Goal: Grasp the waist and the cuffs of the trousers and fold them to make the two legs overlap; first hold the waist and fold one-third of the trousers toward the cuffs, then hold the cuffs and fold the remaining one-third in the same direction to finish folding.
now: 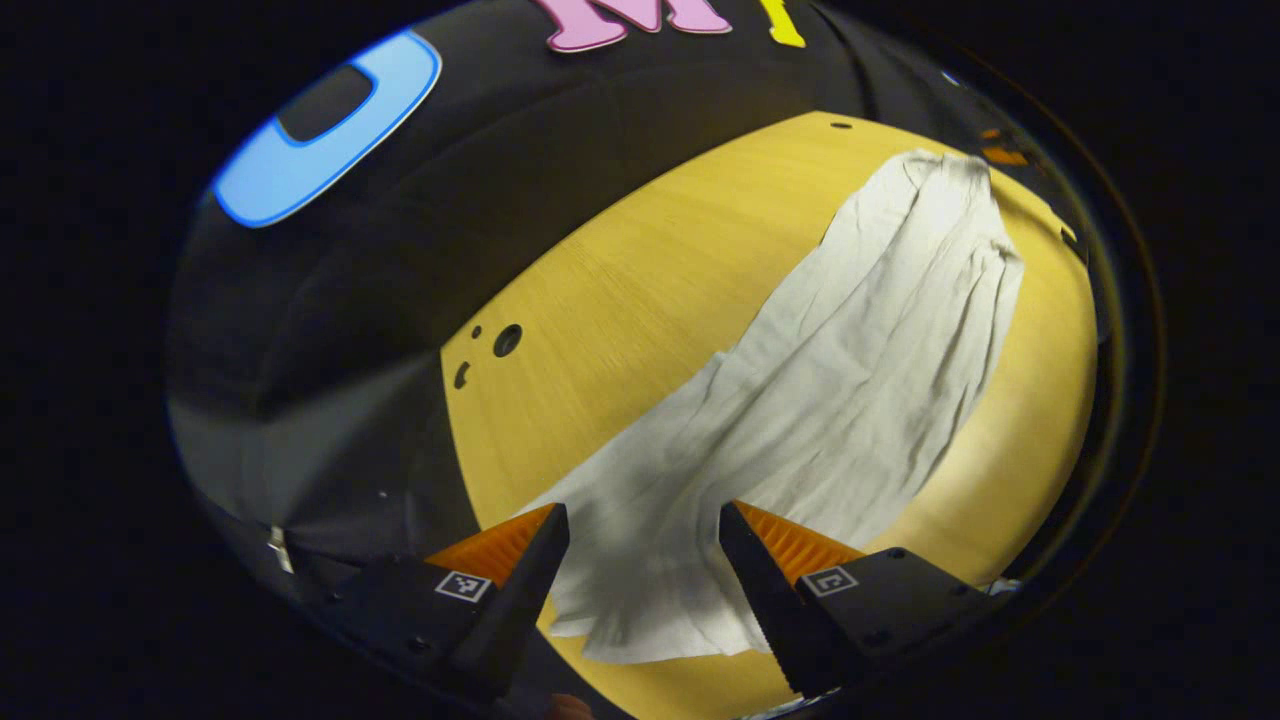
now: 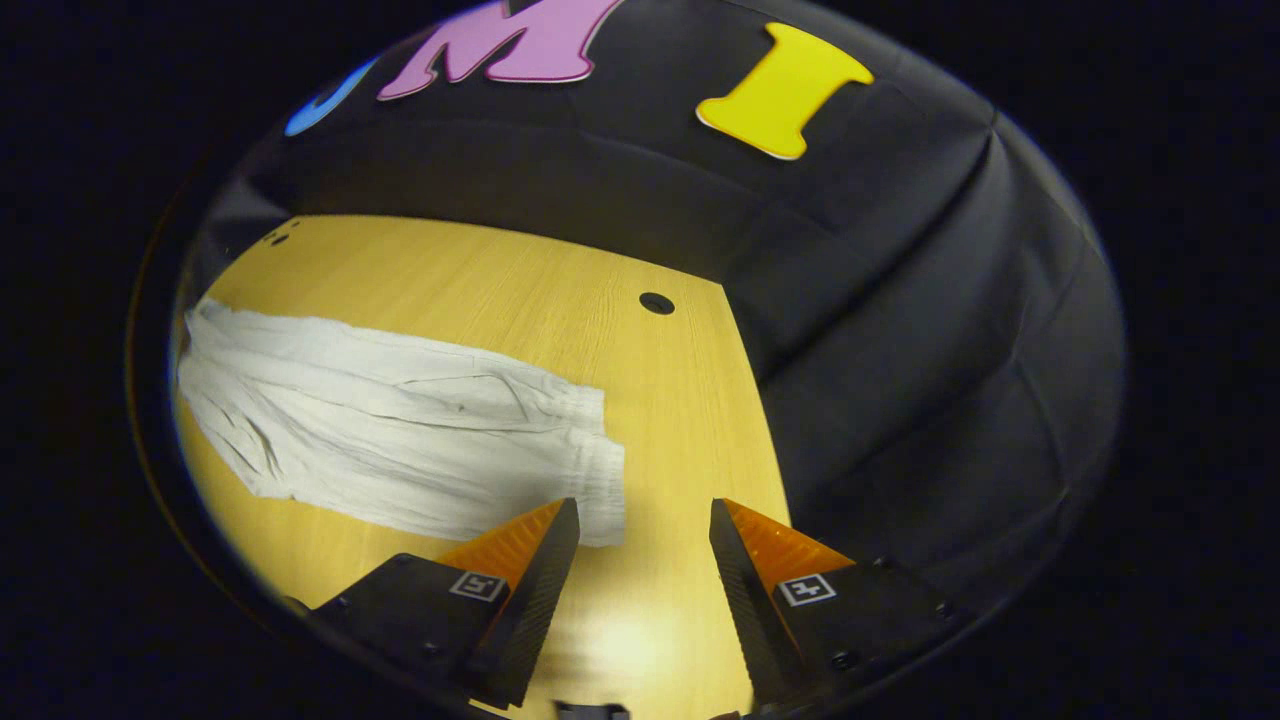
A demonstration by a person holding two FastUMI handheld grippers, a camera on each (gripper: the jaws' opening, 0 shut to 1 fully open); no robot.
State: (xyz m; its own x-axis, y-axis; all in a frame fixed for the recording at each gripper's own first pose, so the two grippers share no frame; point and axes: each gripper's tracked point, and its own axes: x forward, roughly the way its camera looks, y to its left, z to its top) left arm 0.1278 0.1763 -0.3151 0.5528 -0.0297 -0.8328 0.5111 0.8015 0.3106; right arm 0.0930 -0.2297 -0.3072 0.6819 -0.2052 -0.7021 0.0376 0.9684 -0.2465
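Pale grey-white trousers lie stretched along a light wooden table, one leg laid over the other. In the left gripper view the cuff end lies nearest, and my left gripper hovers open just above it with cloth showing between its fingers, untouched. In the right gripper view the trousers run off to the left, with the gathered waistband closest. My right gripper stands open just beside the waistband's near corner, over bare wood, gripping nothing.
Small round holes pierce the tabletop near its left end, and another hole sits near the far right edge. Black cloth walls close in behind and beside the table. Bare wood lies on the far side of the trousers.
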